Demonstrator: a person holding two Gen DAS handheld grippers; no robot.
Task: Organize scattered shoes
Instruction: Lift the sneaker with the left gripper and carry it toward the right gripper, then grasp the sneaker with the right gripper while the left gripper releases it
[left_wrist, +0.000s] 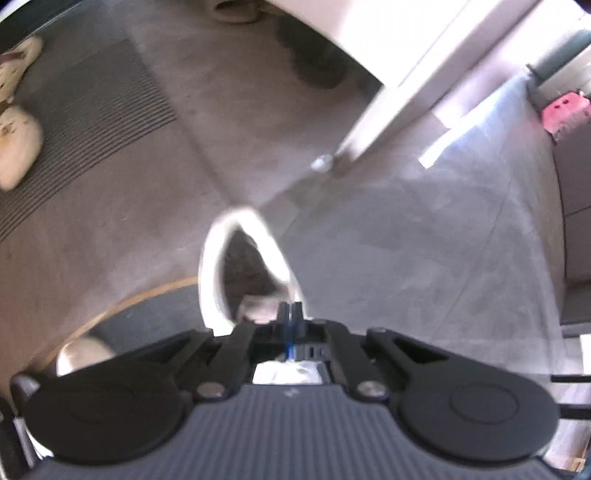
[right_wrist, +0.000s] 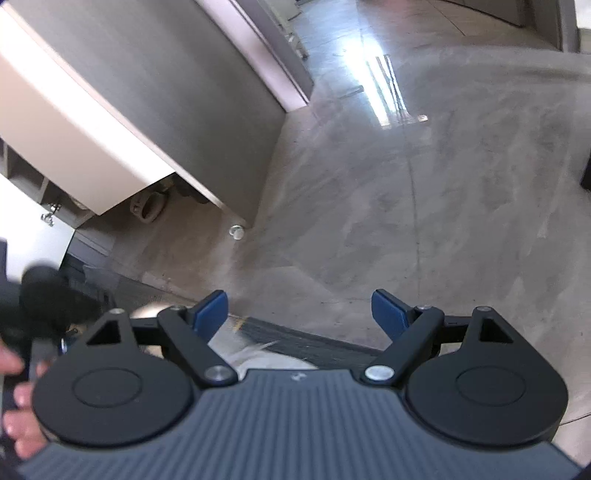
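Two grippers were in use, and only one carried a load. The left gripper (left_wrist: 290, 314) had its jaws pressed together on the rim of a white shoe (left_wrist: 236, 266), which hung forward of the fingers with its dark interior facing the camera, above the grey floor (left_wrist: 406, 240). The right gripper (right_wrist: 301, 312) was empty, its blue pads (right_wrist: 210, 310) spread wide apart over the edge of a dark ribbed mat (right_wrist: 295, 338). In the left wrist view, another pale object, possibly a shoe but too blurred to identify, lay low at the left edge of a round dark mat with a tan border (left_wrist: 147, 306). Farther off, a pair of cream slippers (left_wrist: 14, 140) sat side by side on a ribbed grey mat (left_wrist: 92, 122). Farther still, a dark shoe (left_wrist: 314, 62) and a tan slipper (left_wrist: 232, 11) rested under the base of a pale cabinet (left_wrist: 332, 22). Judging from this, the step in hand was carrying the white shoe toward the collection area. To do it well, the pinch should be kept firm on the rim, the shoe lowered level until its sole met the floor, and the jaws opened only then. The free gripper should be held clear of the path.
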